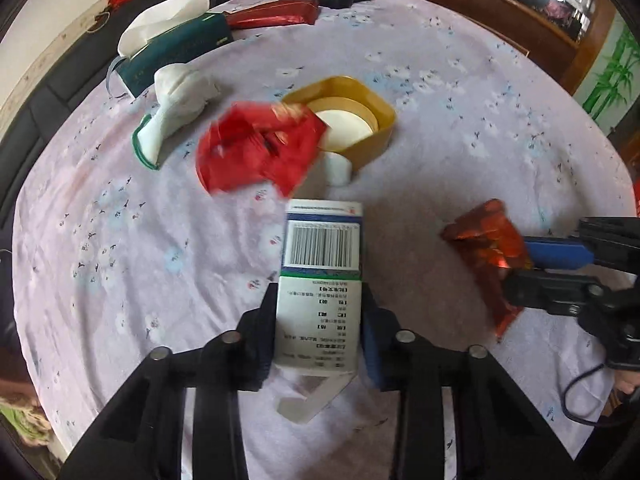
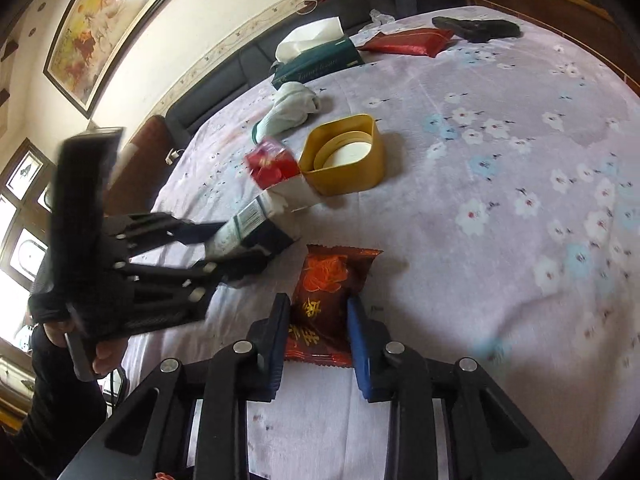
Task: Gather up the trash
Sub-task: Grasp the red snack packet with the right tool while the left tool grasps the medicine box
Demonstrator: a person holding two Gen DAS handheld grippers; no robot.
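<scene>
A white medicine box point(image 1: 324, 240) with a barcode lies on the flowered tablecloth, and my left gripper point(image 1: 319, 292) is shut on its two long sides. In the right wrist view the same box point(image 2: 248, 220) sits in the left gripper point(image 2: 236, 246), held by a person's hand. A red-brown snack wrapper point(image 2: 332, 276) lies flat between my right gripper's point(image 2: 318, 304) pads, which press on its edges. The left wrist view shows that wrapper point(image 1: 484, 236) at the right, in the right gripper point(image 1: 518, 266).
Beyond the box lie a crumpled red packet point(image 1: 260, 148), a small white carton point(image 1: 338, 166) and a yellow tub point(image 1: 384, 136) with a white roll inside. A white cloth point(image 1: 180, 96), green tissue box point(image 1: 176, 52) and red pouch point(image 1: 276, 16) lie further back. A dark sofa point(image 2: 224, 76) borders the table.
</scene>
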